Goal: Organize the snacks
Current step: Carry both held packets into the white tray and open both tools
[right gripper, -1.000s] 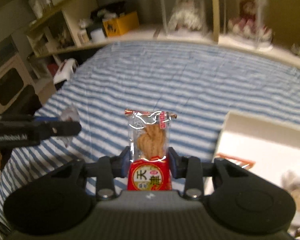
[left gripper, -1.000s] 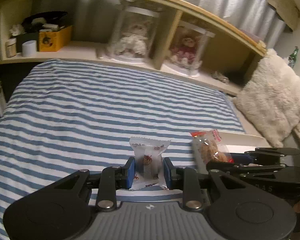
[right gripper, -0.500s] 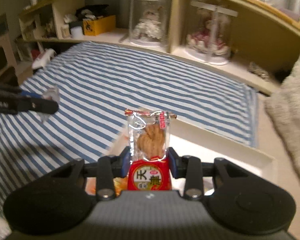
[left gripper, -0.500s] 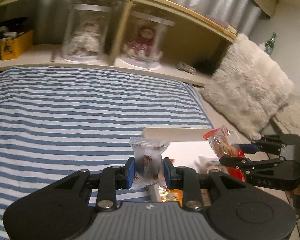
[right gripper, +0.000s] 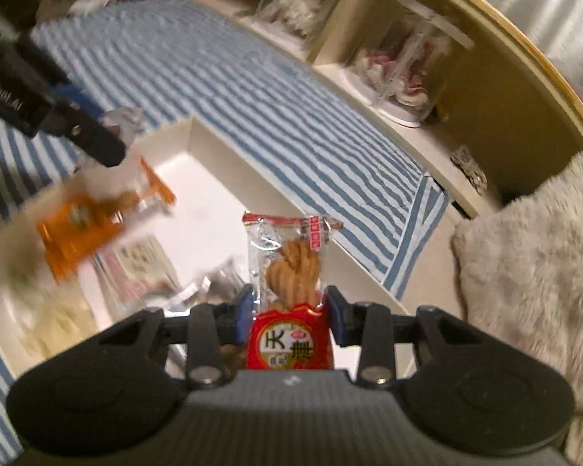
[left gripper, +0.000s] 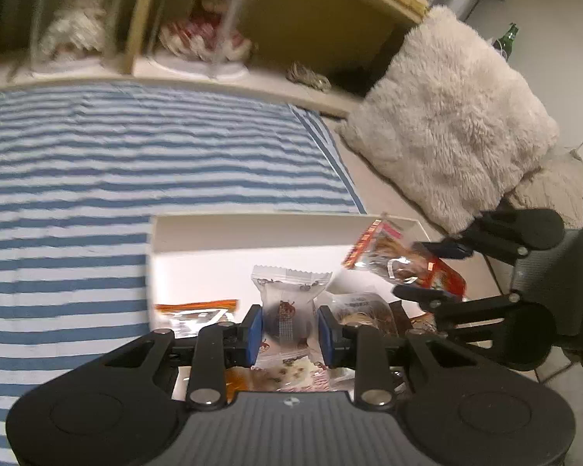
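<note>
Left gripper [left gripper: 287,328] clamped on a white wrapped candy [left gripper: 288,303], held over the near edge of the white box [left gripper: 252,229]. Right gripper [right gripper: 287,318] clamped on a red-and-clear twist-cookie packet [right gripper: 289,272], above the box's right side. Box sits at the right edge of the striped bedspread [left gripper: 136,147], other snack packets already lying inside.

Blue-and-white striped bedspread [left gripper: 136,163]; white box [left gripper: 252,229]; cream fluffy pillow [left gripper: 447,124] — red-and-clear twist-snack packet [right gripper: 287,295] (orange packet [right gripper: 85,221] blurred).
</note>
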Tool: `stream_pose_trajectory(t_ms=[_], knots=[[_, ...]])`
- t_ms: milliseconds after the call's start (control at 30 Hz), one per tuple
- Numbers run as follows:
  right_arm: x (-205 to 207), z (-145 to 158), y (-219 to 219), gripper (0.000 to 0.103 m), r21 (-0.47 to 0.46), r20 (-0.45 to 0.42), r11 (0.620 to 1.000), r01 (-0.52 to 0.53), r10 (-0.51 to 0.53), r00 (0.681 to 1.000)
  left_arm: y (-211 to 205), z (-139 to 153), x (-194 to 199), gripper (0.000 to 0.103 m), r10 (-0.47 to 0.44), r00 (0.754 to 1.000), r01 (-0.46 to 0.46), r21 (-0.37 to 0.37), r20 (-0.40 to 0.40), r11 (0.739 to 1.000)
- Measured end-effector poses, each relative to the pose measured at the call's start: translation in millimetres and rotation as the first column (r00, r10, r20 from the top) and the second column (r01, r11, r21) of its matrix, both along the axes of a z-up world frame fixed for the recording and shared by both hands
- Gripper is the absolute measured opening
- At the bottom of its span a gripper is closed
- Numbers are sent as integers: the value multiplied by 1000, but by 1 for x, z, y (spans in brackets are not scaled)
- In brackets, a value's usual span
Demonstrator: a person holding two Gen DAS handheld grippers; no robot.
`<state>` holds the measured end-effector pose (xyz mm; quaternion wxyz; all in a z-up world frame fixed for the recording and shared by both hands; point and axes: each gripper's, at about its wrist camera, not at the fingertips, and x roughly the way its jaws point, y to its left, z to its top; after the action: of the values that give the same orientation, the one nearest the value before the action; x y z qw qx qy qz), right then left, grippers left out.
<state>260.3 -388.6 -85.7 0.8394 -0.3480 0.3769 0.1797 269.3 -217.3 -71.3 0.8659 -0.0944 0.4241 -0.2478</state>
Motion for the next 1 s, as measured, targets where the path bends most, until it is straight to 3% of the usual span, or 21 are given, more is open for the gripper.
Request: stream_pose_trajectory(t_ms=[300,400,467,567,767,867,933,1000], knots=[[22,-31,-2,50,-176,-28,962,-209,207,978,-20,-24,37,32,-6,999,7,20,-31,1000],[28,-31,-8,69,-191,0,962,-193,196,981,-24,-27,46,32,-10,999,12,46,-31,999],[30,-27,-16,72,-139,-4,978,-156,157,988,-28,-28,48,33,-17,999,20,72,-40,997],[36,-18,-33,74,-10,-37,999,-45,44,998,-31,-31,47,43,-17,999,22,93,-48,995],[32,-5,-60,74,182,-114,972,147,-127,985,-31,-30,39,43,-17,998,22,104,-52,994],[28,-5,-68,66,236,-163,953,191,-155,974,-29,-27,35,43,-14,999,19,102,-53,995],[26,-7,-70,43,244,-203,944,223,-175,963,-27,-24,33,43,-11,999,16,103,-48,995],[24,-12,-72,28,255,-254,927,274,-209,944,-25,-21,32,43,-8,999,12,103,-42,995]])
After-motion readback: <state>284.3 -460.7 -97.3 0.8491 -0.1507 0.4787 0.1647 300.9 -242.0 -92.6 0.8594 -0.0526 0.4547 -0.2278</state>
